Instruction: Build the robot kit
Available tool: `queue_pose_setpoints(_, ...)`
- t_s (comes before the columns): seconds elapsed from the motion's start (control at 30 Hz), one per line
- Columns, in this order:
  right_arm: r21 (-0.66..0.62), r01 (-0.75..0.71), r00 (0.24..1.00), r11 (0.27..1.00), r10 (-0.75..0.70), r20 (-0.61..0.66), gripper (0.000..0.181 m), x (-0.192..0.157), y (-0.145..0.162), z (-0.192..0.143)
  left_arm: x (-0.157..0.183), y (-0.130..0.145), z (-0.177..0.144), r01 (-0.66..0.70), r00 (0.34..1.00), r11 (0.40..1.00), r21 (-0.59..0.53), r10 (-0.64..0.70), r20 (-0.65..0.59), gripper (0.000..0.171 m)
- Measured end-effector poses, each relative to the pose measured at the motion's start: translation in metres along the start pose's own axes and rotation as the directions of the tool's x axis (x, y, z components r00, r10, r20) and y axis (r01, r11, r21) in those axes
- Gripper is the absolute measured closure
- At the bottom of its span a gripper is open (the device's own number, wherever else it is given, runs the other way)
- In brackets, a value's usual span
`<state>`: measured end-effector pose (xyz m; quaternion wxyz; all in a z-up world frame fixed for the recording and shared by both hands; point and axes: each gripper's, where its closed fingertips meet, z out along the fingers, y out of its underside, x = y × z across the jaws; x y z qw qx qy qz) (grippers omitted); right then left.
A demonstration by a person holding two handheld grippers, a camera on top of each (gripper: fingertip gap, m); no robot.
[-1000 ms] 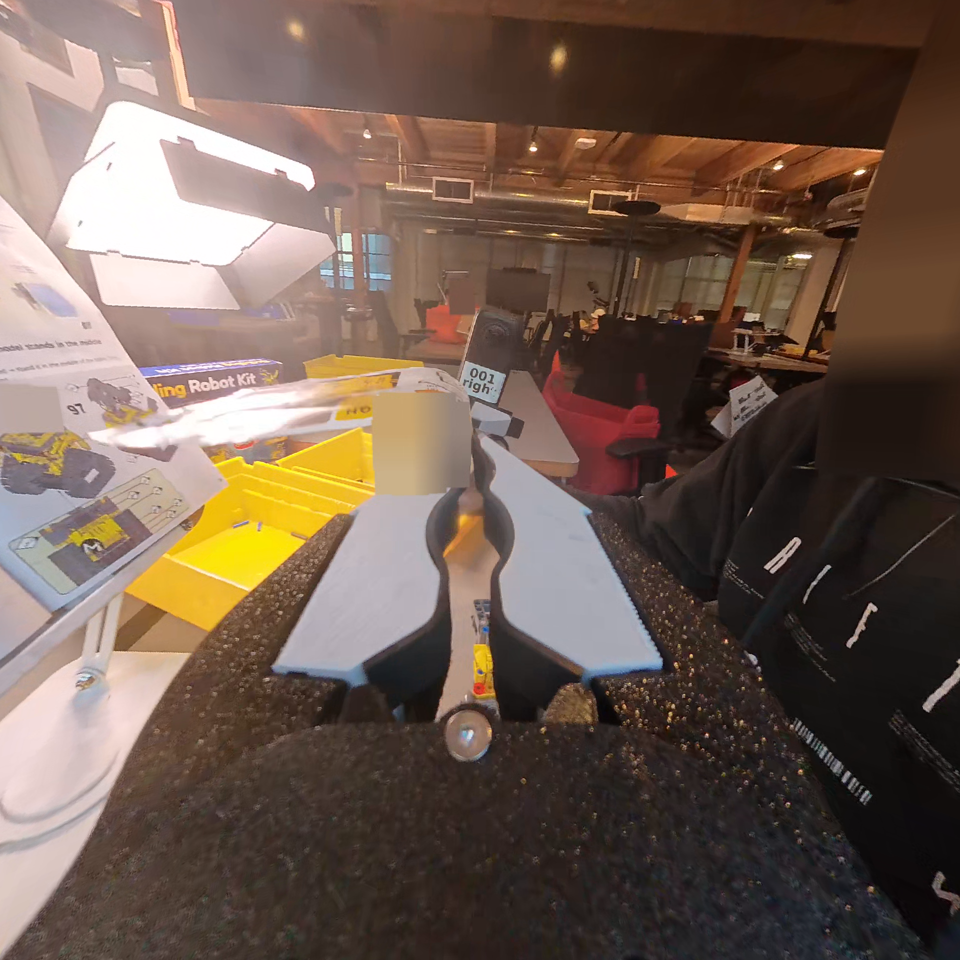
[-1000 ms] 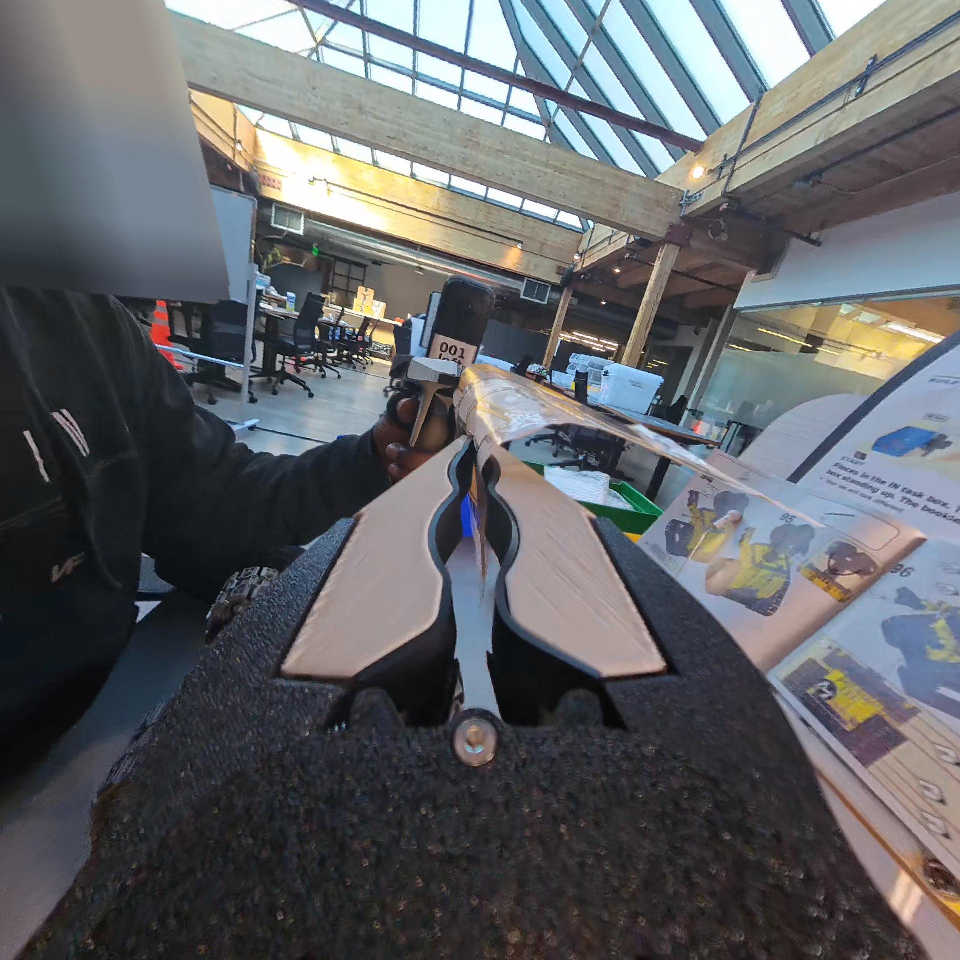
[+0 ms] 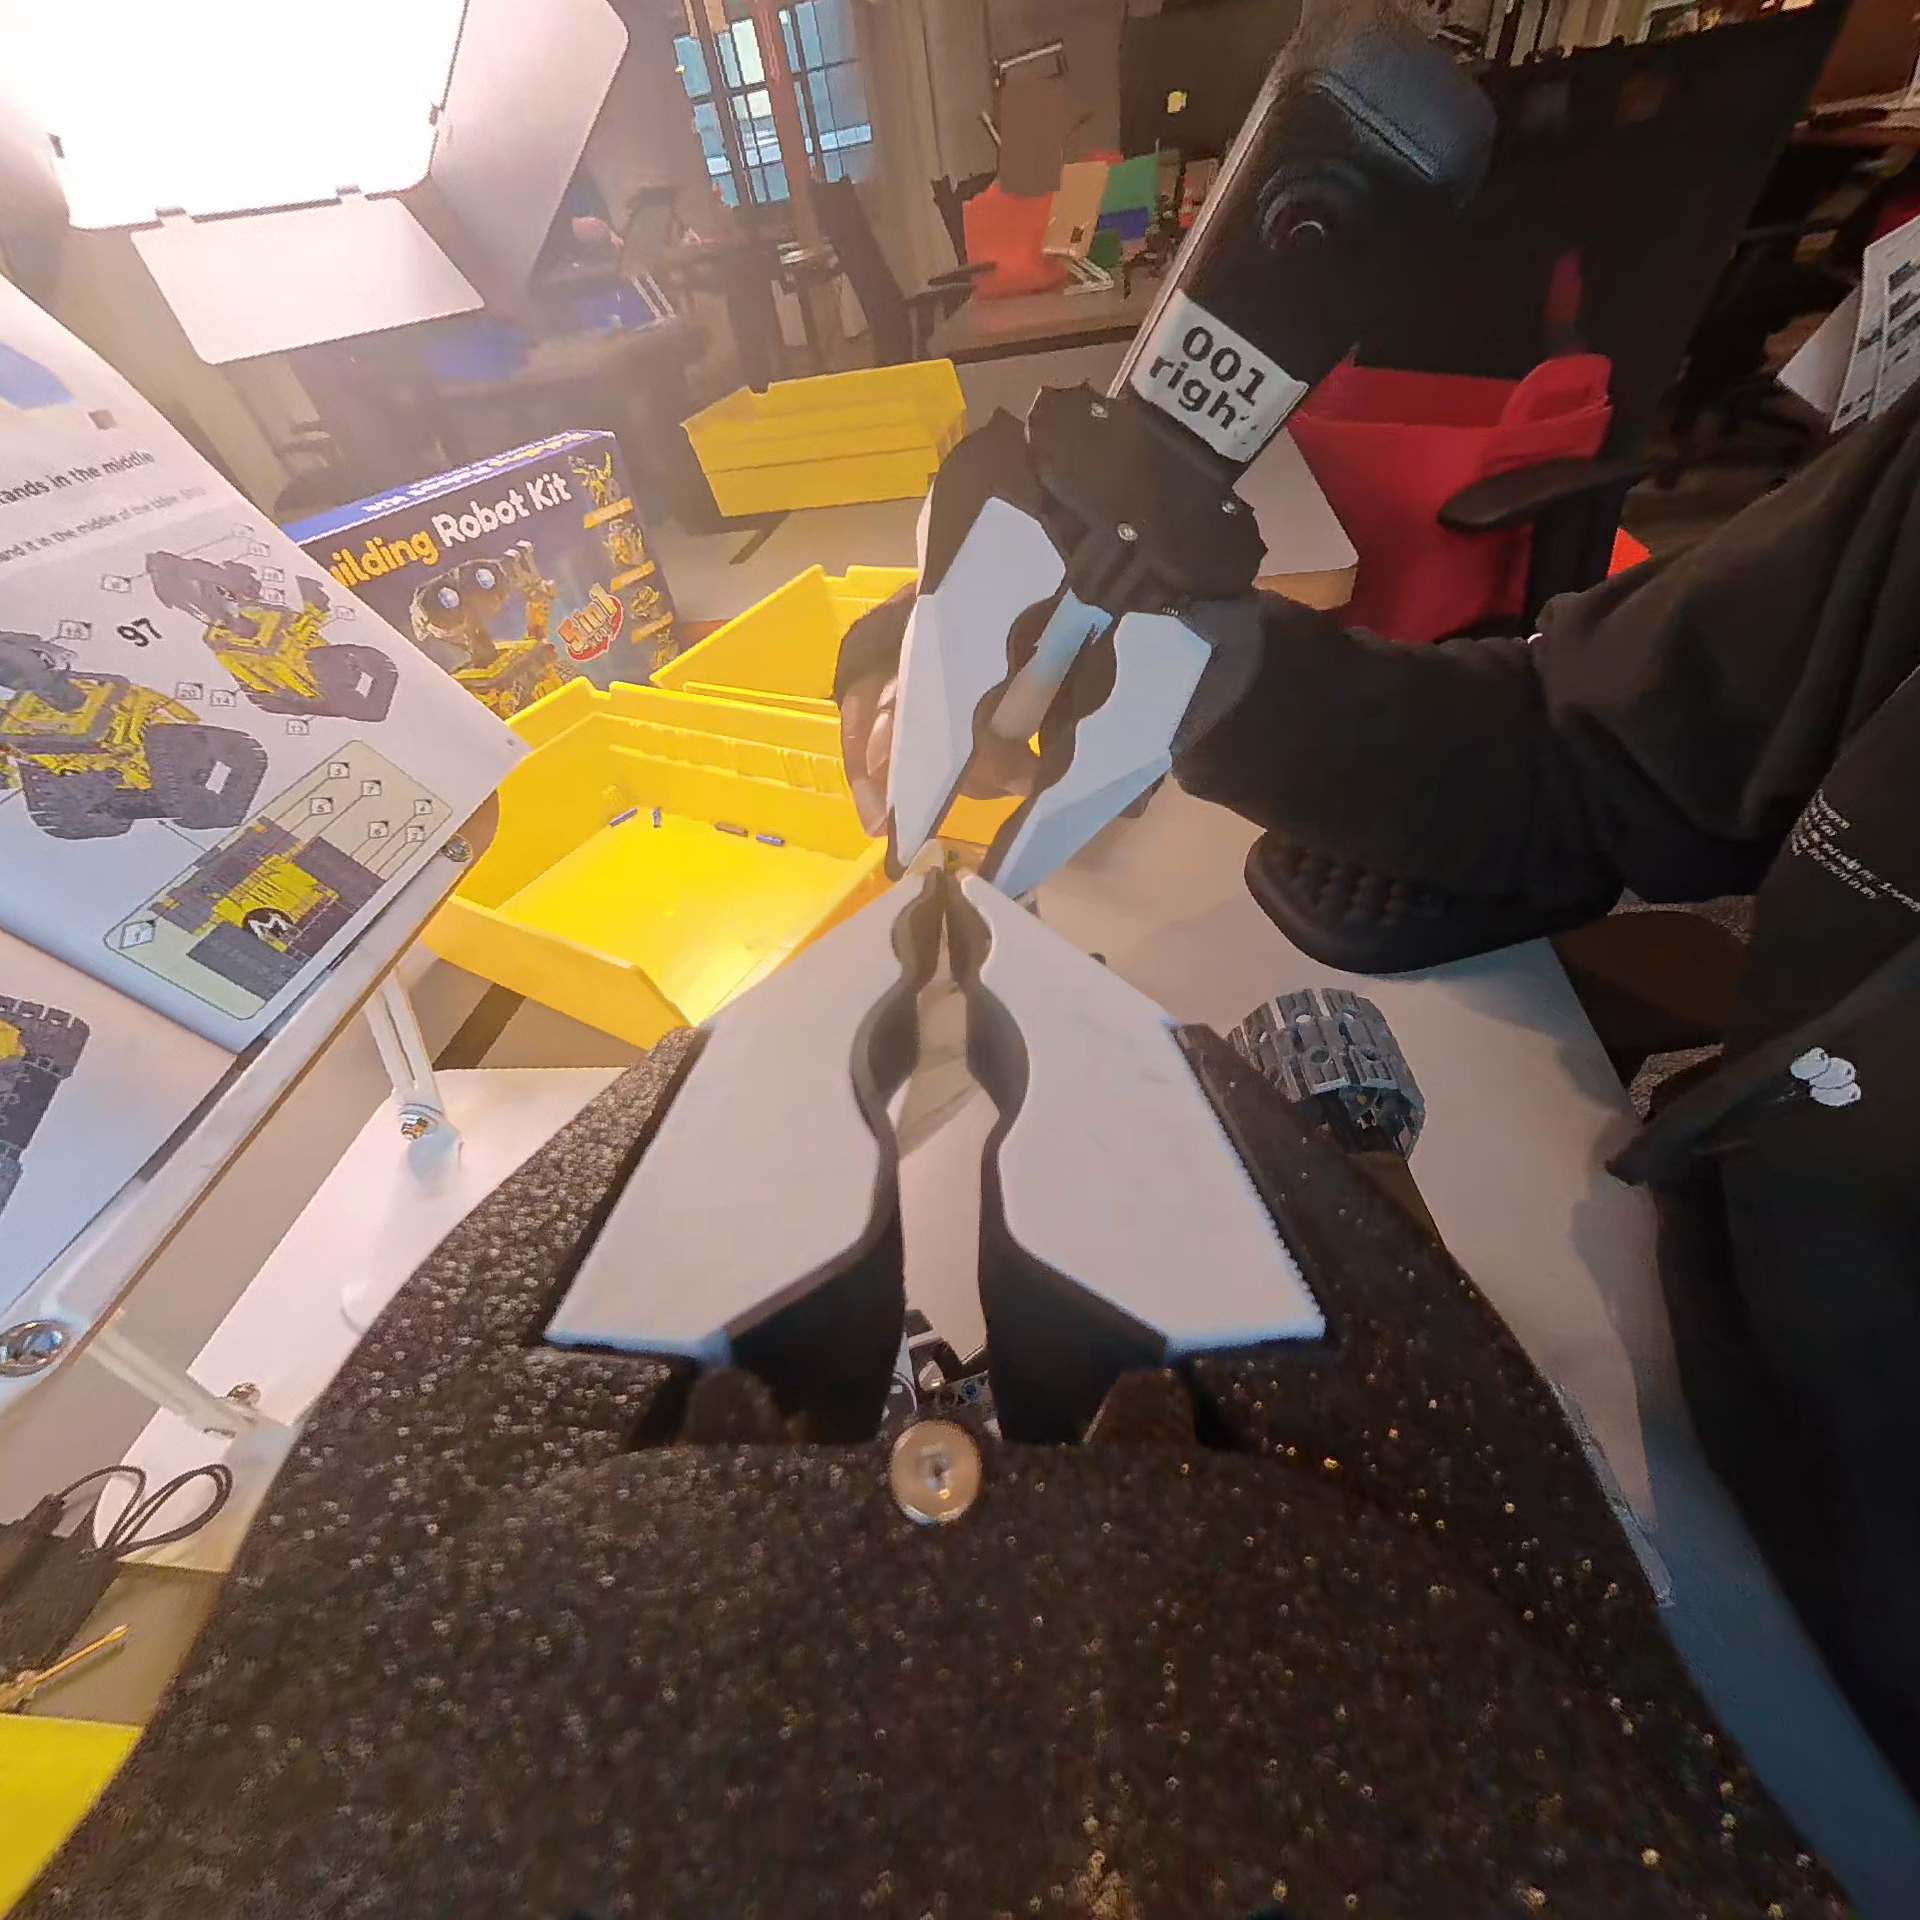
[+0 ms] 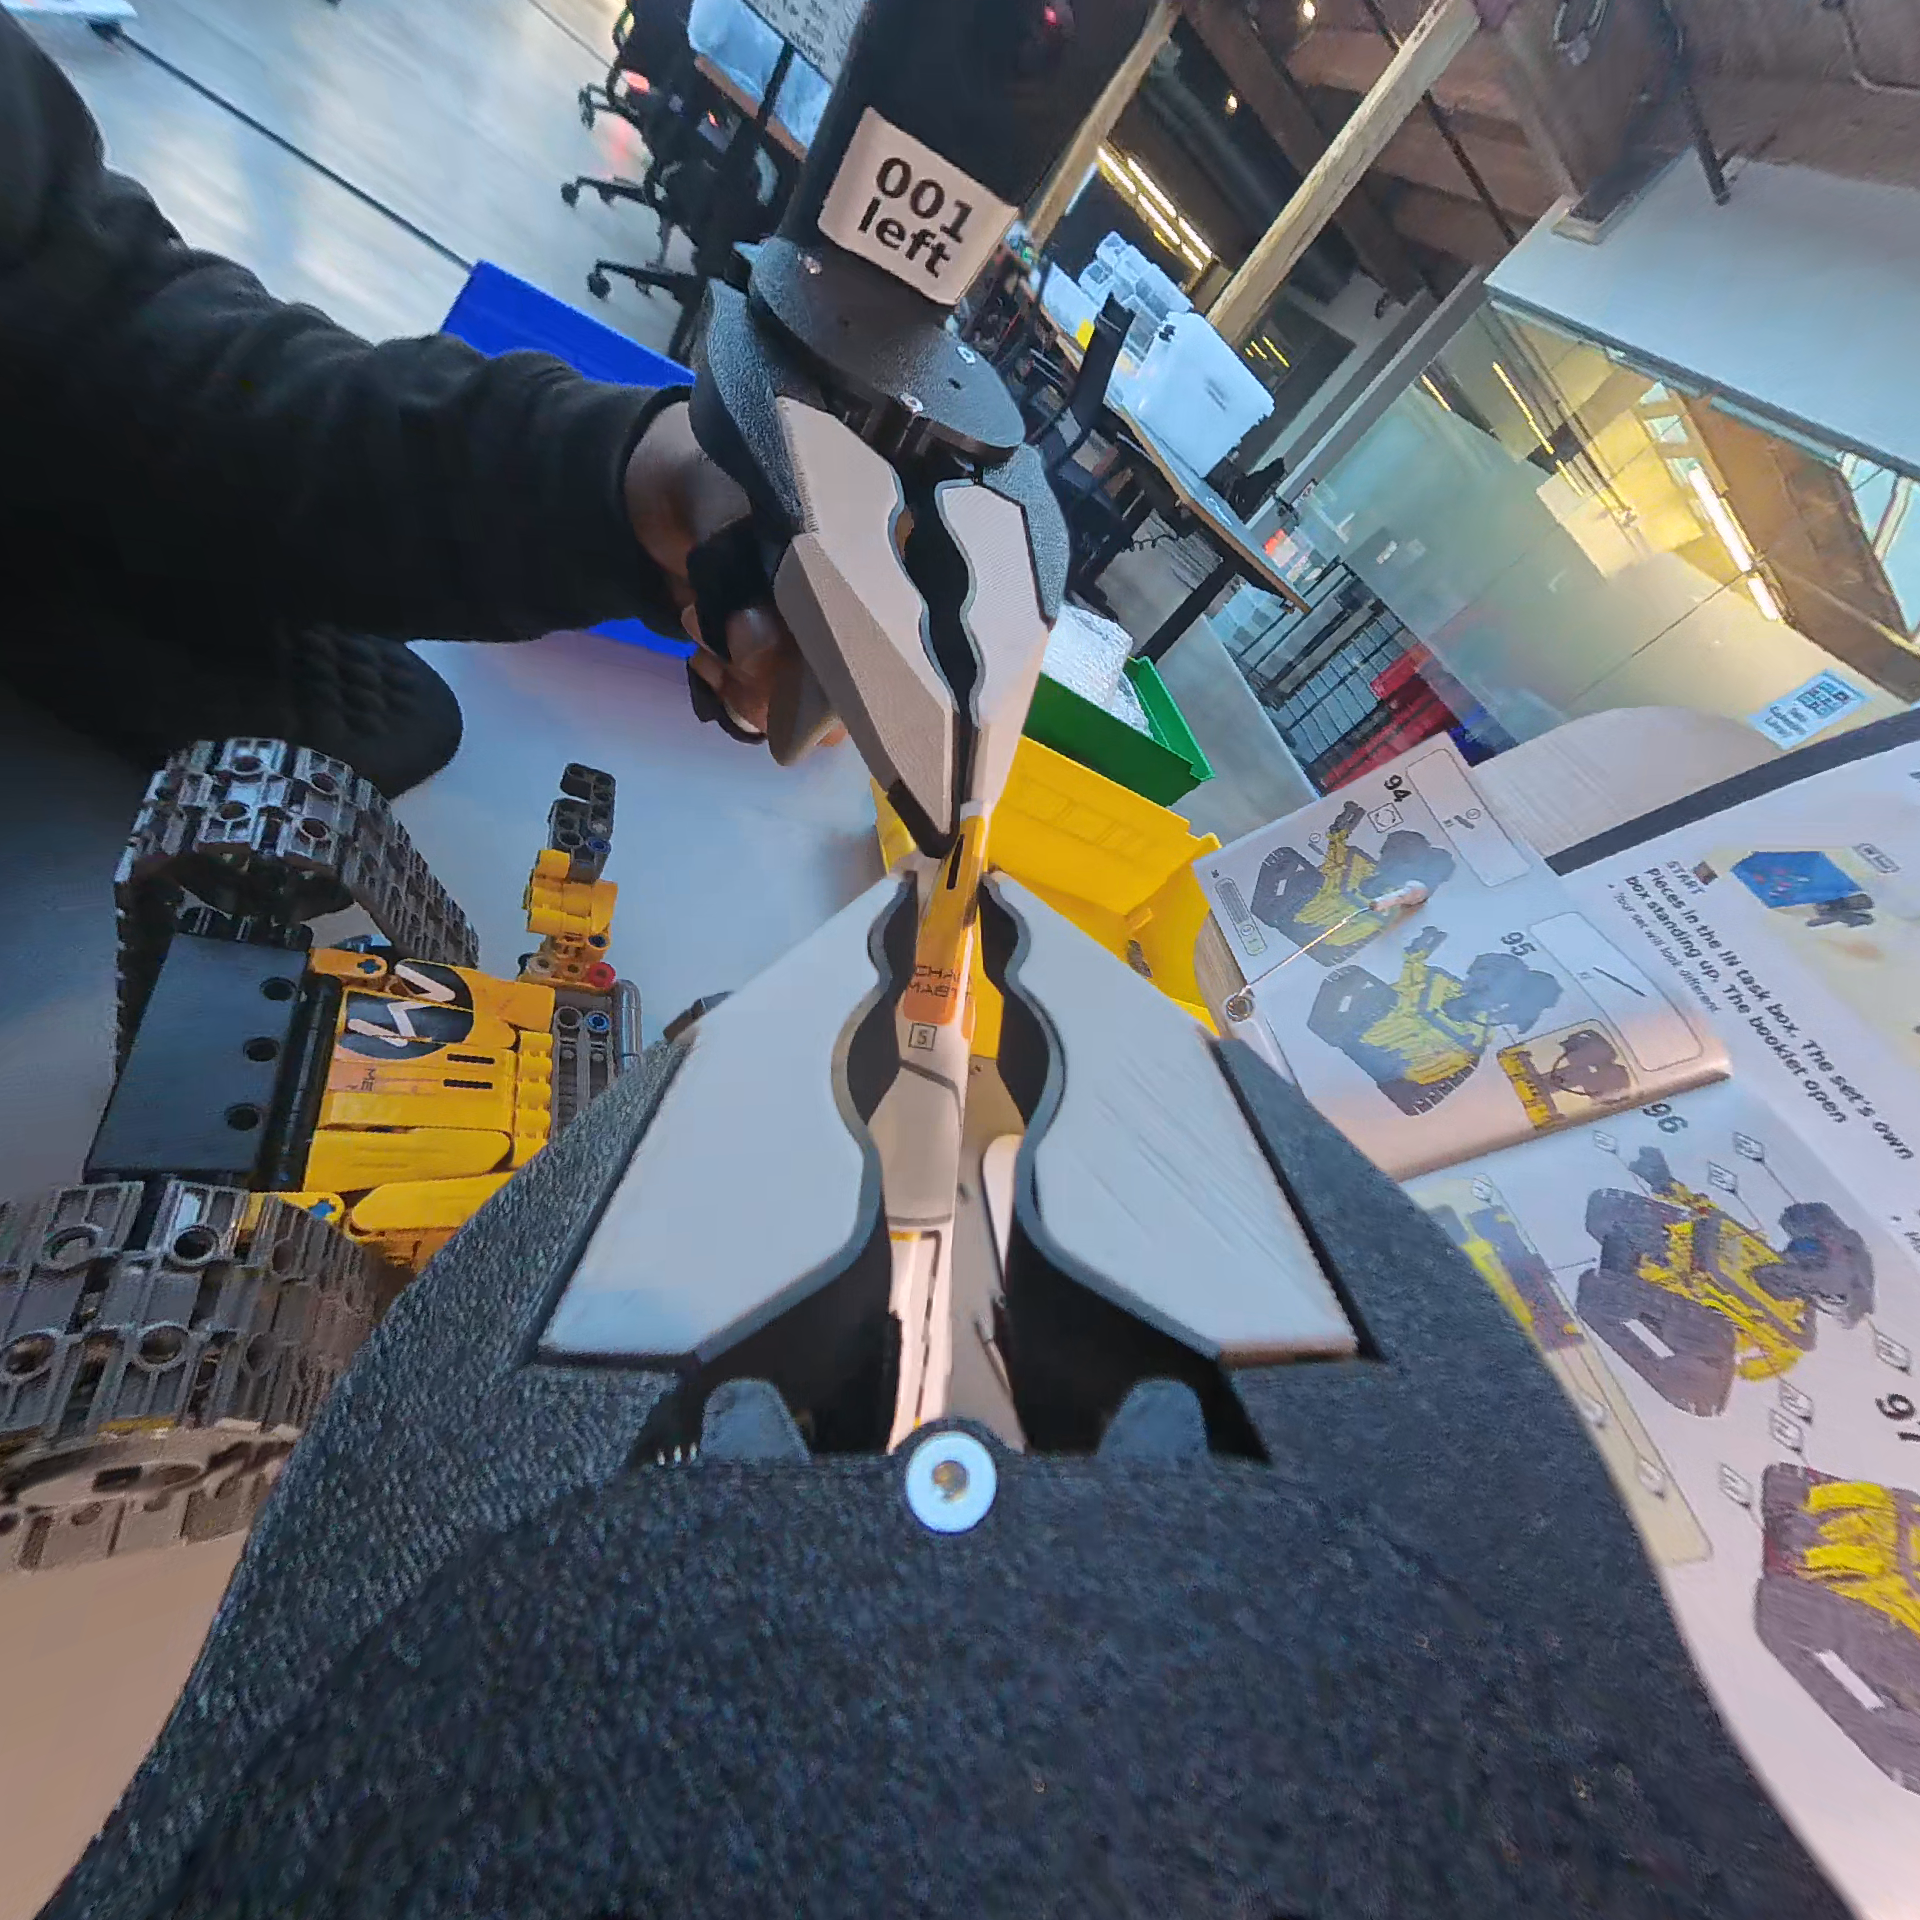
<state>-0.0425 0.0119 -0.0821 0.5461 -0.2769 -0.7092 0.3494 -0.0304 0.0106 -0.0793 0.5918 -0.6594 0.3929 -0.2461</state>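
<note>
Two grippers meet tip to tip above the table point(image 3: 1164, 914), both pinching one thin white-and-orange sheet point(image 4: 935, 1049). The right gripper point(image 4: 951, 883) clamps the sheet's lower part; the left gripper point(image 3: 943, 878) grips its top edge. A yellow tracked model point(image 4: 343, 1049) sits left, a booklet point(image 4: 1558, 1039) right, yellow bins point(image 3: 665, 894) behind.

both grippers point(image 3: 940, 878) point(image 4: 951, 883) closed, tips meeting nose to nose
</note>
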Motion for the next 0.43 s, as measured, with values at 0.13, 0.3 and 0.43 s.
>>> queue_pose_setpoints(0.13,0.061,-0.058,0.998,0.996,0.057,0.017,0.173,0.001,-0.0039,-0.0011,0.0007,-0.0044,-0.0009,0.025,1.0,0.999,0.037,-0.024,-0.017,0.171)
queue_pose_setpoints(0.3,0.052,-0.049,0.999,0.997,0.049,0.002,0.169,0.0034,0.0006,-0.0005,-0.0037,-0.0042,-0.0019,0.046,0.999,0.998,0.053,-0.045,-0.012,0.171)
queue_pose_setpoints(0.43,0.029,-0.023,1.0,0.999,0.024,-0.013,0.169,0.0038,0.0043,0.0017,-0.0074,-0.0036,-0.0018,0.058,0.998,0.996,0.067,-0.058,-0.005,0.171)
